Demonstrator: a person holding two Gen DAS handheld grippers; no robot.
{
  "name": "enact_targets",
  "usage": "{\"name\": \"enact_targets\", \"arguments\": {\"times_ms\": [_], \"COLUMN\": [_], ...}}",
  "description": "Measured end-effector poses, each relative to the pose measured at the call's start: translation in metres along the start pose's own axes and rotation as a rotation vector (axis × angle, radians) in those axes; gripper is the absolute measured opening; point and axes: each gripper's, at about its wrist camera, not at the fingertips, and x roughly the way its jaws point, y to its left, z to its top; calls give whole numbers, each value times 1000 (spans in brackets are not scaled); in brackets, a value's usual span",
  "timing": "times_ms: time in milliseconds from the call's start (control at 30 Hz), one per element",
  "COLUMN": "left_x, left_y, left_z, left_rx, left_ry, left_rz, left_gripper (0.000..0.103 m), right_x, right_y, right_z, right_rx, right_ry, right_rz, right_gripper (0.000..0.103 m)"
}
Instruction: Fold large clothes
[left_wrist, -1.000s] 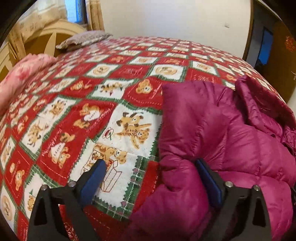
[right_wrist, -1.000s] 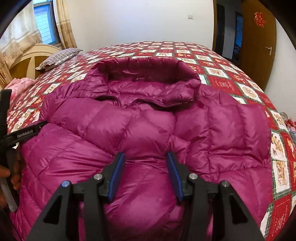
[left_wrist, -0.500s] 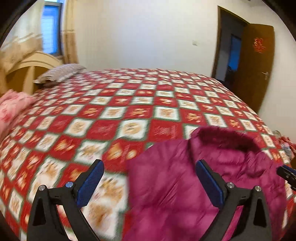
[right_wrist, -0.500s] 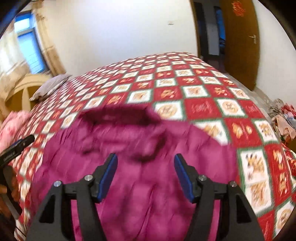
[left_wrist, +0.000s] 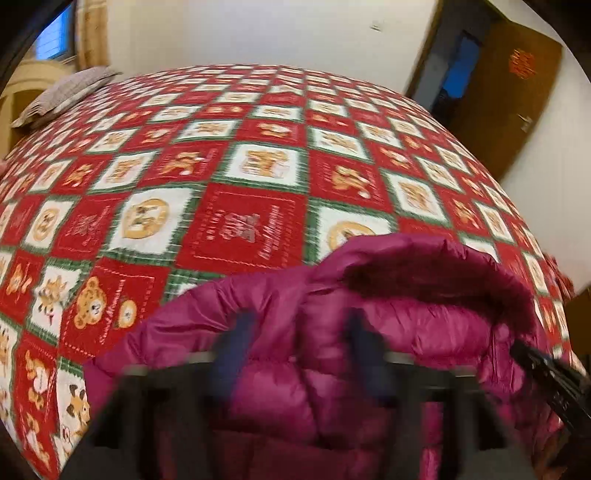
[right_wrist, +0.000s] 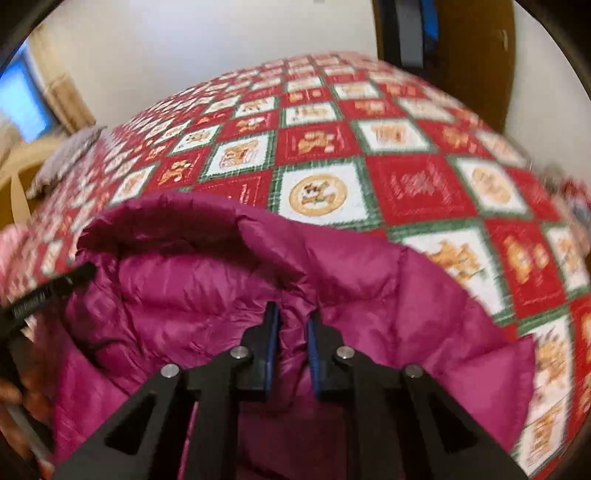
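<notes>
The right gripper was pinched onto a fold of the magenta down jacket.

The left gripper was motion-blurred, its fingers partly apart astride a ridge; whether it gripped could not be told. The jacket lay bunched at the near edge of the bedspread, collar far. Likely a lengthwise fold underway; next, carrying the held edge across without slipping.

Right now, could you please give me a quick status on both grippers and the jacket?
Right gripper pinching a fold of the magenta puffer jacket. Left gripper blurred over the jacket, grip unclear. Jacket bunched on the patchwork quilt. Nothing in the way.
</notes>
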Motion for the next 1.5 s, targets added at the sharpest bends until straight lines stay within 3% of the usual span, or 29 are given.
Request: {"name": "enact_targets", "arguments": {"times_ms": [33, 67, 167, 333, 400, 500, 567, 667, 767, 833, 933, 1033, 1100, 1167, 1233, 1300, 1333, 1367, 1433, 1500], "left_x": [-3, -10, -24, 5, 4, 3, 3, 3, 4, 3, -11, -40, -62, -82, -87, -80, -70, -59, -19, 8], "left_y": [2, 4, 6, 24, 22, 16, 14, 9, 3, 2, 4, 7, 4, -5, -23, -43, -51, -57, -65, -65], "left_z": [-2, -4, -11, -34, -41, -41, -40, -40, -42, -43, -42, -46, -47, -39, -24, -5, 4, 10, 17, 5], "left_rx": [-9, -19, 5, -34, -19, 12, 24, 50, 81, 94, 94, 91, 111, 123, 140, 143, 127, 115, 84, 73], "left_ry": [3, -6, -61, -36, -86, -93, -97, -103, -105, -105, -90, -109, -144, -195, -227, -264, -266, -248, -129, -60], "left_rz": [-39, -69, -56, -42, -31, 6, 18, 49, 93, 110, 79, 20, -18, -86, -114, -95, -78, -66, -48, -7], "left_gripper": [9, 7, 7, 8, 10, 11, 11, 11, 13, 13, 14, 14, 21, 29, 47, 73, 76, 77, 77, 77], "right_x": [-2, -4, 0, 2, -1, -21, -39, -74, -90, -73, -21, 31, 29, 29, 31, 34, 31, 31, 28, 28], "right_y": [-4, -9, -28, -35, -34, -39, -39, -27, 1, 17, 36, 27, 20, 17, 17, 20, 23, 24, 30, 31], "right_z": [-3, -6, -15, -19, -19, -22, -23, -14, 9, 24, 29, 10, 0, -2, -1, -1, -4, -4, -5, -5], "right_rx": [-4, 6, 70, 118, 96, 99, 133, 191, 173, 149, 65, 40, 10, -13, -14, -33, -44, -54, -73, -83], "right_ry": [-9, -15, -11, -34, -18, -20, -70, -235, -350, -309, -144, 20, -45, -53, -59, -68, -70, -71, -74, -79], "right_rz": [-6, -9, 11, 51, 51, 38, -2, -116, -141, -94, -53, -35, 18, 37, 35, 13, 3, -5, -18, -25], "right_gripper": [15, 14, 10, 12, 16, 36, 58, 60, 59, 54, 32, 32, 32, 32, 32, 32, 32, 32, 32, 33]}}
